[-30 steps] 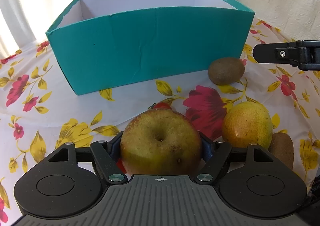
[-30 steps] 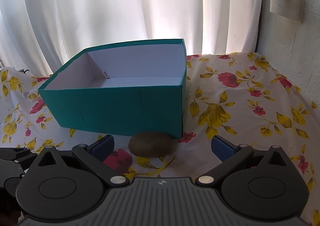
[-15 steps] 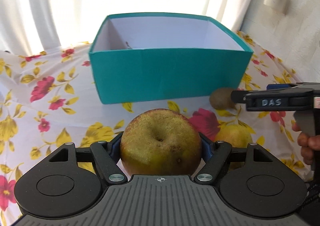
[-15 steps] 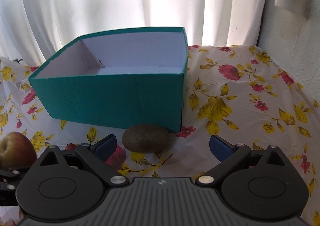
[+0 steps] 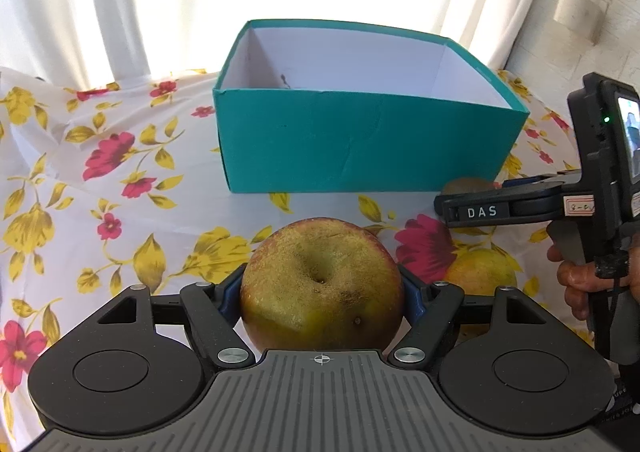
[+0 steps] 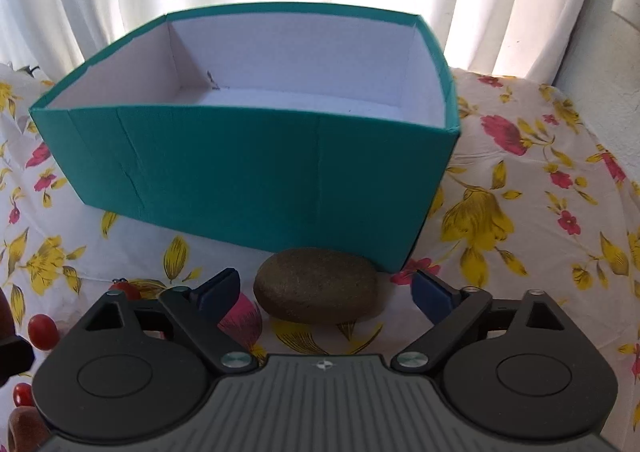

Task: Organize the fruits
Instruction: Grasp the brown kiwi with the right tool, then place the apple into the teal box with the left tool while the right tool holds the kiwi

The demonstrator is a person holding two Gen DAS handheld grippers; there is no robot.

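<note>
The apple (image 5: pixel 322 284) is big and round, yellow-green with some red on its skin and a small dark dimple facing the camera. The left gripper (image 5: pixel 320 294) pinches it from both sides with its blue pads, and the apple sits up off the flowery cloth (image 5: pixel 120 180).

The kiwi (image 6: pixel 316 284) is brown, fuzzy and egg-shaped. It lies on the cloth just in front of the teal box (image 6: pixel 248 164), near the box's right corner. The right gripper (image 6: pixel 326 294) has its jaws spread on each side of the kiwi. They have just been closing in, but the pads do not touch the fruit.

The box is open on top and white inside. Nothing shows on the part of its floor that can be seen.

In the left view, the right gripper (image 5: pixel 450 208) covers most of the kiwi (image 5: pixel 464 185), so only a brown bit peeks out. A yellow fruit (image 5: pixel 480 272) is half hidden behind the left gripper's arm. A hand (image 5: pixel 588 284) is cut off at the right edge. In the right view, small red fruits (image 6: pixel 42 332) sit at the left edge, partly hidden. A dark brown thing in the bottom corner is too cut off to name.
</note>
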